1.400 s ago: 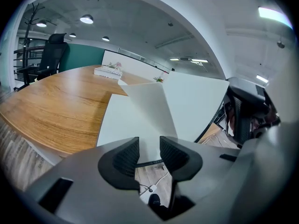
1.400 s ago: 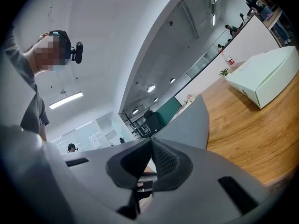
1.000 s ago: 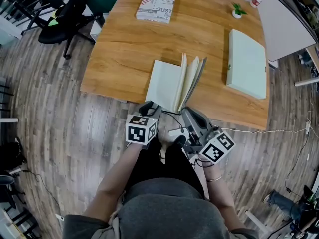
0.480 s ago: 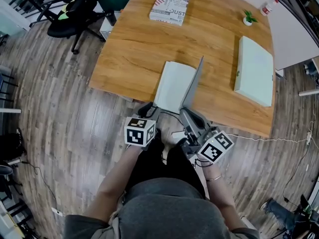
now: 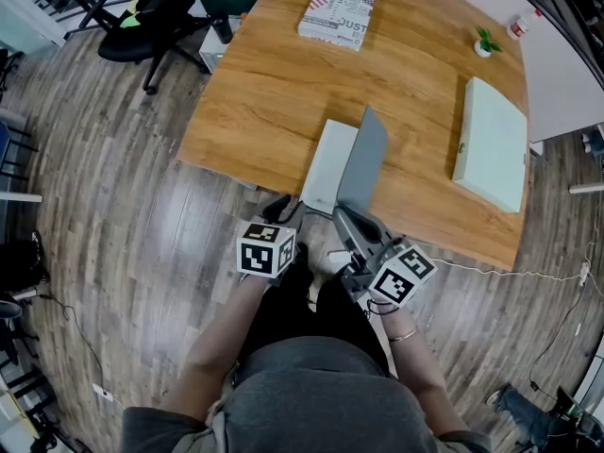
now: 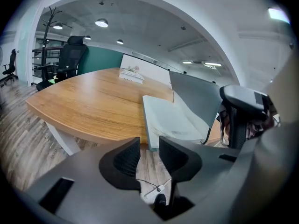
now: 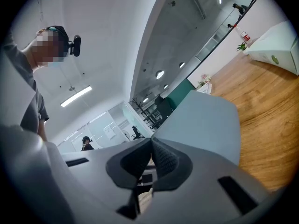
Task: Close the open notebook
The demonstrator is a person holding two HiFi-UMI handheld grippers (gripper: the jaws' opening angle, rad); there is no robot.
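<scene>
The notebook point(image 5: 332, 163) lies at the worktop's point(image 5: 255, 92) near edge, its grey cover point(image 5: 364, 159) tilted halfway over. With jaws closed, the right hand-held gripper point(image 5: 342, 217) should push it left until flat. The left hand-held gripper point(image 5: 281, 204), open and empty, jaws just narrowed slightly, should stand clear.

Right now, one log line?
notebook: half-closed | cover: raised, tilted, not down | right gripper: shut, at cover's near edge

One notebook point(image 5: 330, 163), one book point(image 5: 337, 15), one pale box point(image 5: 491, 144), one potted plant point(image 5: 485, 42).
</scene>
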